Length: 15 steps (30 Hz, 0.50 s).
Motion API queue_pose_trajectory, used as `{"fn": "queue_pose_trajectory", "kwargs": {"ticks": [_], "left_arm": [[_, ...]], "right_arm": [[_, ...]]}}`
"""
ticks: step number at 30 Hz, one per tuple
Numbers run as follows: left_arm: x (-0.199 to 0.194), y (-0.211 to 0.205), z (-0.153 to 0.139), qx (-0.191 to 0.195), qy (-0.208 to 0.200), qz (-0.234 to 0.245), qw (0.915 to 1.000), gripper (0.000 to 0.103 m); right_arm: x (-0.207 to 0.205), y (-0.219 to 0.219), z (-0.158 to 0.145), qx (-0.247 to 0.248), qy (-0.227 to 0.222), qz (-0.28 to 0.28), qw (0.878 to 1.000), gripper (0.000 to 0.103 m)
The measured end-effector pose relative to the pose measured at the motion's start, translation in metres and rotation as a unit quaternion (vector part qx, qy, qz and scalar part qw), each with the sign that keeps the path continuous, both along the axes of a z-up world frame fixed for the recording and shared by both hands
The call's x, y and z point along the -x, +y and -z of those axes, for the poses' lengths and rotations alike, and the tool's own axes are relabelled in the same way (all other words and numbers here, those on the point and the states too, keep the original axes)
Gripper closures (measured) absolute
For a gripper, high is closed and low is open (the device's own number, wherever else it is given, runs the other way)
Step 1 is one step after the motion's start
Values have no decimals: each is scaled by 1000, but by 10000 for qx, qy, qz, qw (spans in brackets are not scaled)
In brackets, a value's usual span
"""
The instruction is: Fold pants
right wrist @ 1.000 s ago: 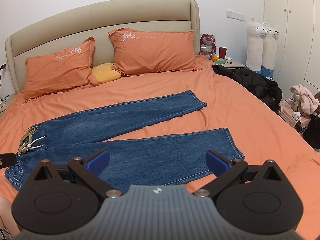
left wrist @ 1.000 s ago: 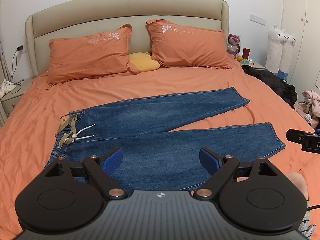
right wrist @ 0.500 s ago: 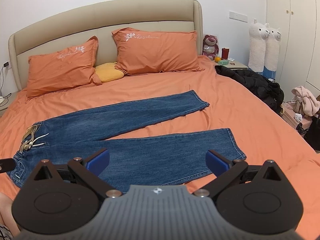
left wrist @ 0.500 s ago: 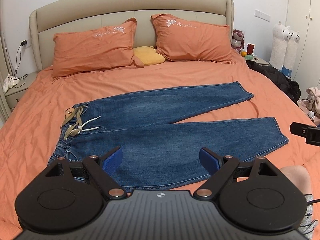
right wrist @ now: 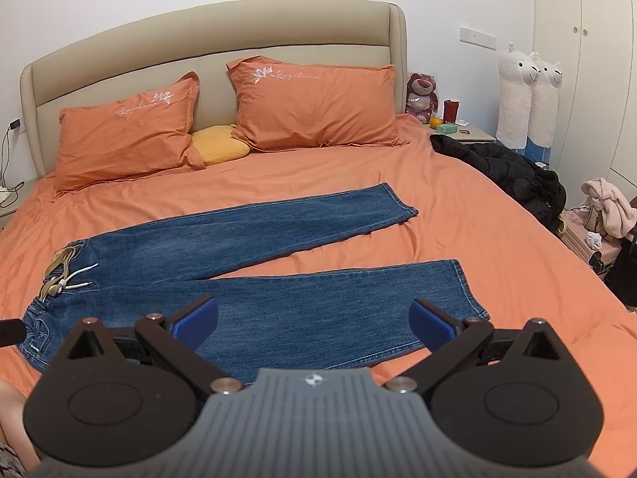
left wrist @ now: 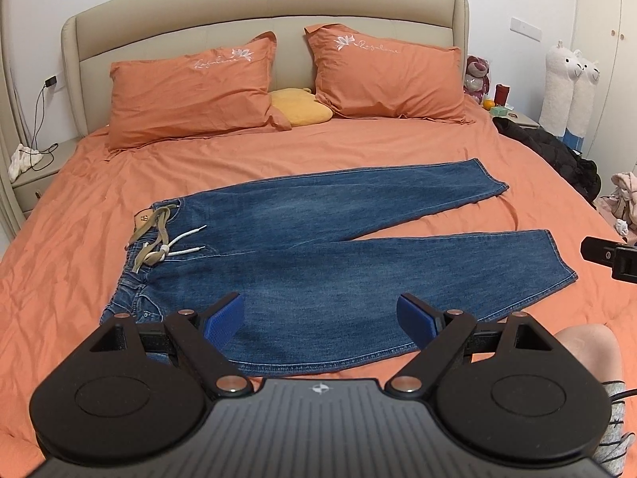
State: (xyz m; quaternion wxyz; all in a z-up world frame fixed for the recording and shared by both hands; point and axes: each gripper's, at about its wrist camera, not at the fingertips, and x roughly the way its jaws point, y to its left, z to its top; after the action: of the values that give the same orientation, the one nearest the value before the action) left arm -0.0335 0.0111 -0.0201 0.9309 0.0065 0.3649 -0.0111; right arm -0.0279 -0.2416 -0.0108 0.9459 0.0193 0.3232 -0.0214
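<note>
Blue jeans (left wrist: 318, 255) lie flat on the orange bed (left wrist: 79, 247), waist to the left with a tan belt and white drawstring (left wrist: 159, 239), legs spread apart to the right. In the right wrist view the jeans (right wrist: 258, 279) show the same way. My left gripper (left wrist: 320, 316) hovers open above the near leg by the waist side, holding nothing. My right gripper (right wrist: 312, 320) is open too, above the near leg's middle, empty. The right gripper's tip (left wrist: 609, 257) pokes in at the right edge of the left wrist view.
Two orange pillows (left wrist: 191, 87) and a yellow cushion (left wrist: 300, 111) sit at the headboard. A black jacket (right wrist: 513, 175) lies on the bed's right edge. Plush toys (right wrist: 525, 95), a nightstand (right wrist: 462, 131) and a suitcase with clothes (right wrist: 601, 219) stand right. A knee (left wrist: 585, 350) shows near.
Both grippers have drawn back and risen slightly, so the jeans sit a bit farther and lower in view. The jeans have not moved. Both stay open.
</note>
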Motion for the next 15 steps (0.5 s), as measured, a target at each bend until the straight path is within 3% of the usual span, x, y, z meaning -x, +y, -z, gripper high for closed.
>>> {"fn": "queue_pose_trajectory", "kwargs": {"ticks": [15], "left_arm": [[2, 9, 5, 11, 68, -131, 9999, 2]], "right_arm": [[0, 1, 0, -6, 18, -68, 10000, 5]]}}
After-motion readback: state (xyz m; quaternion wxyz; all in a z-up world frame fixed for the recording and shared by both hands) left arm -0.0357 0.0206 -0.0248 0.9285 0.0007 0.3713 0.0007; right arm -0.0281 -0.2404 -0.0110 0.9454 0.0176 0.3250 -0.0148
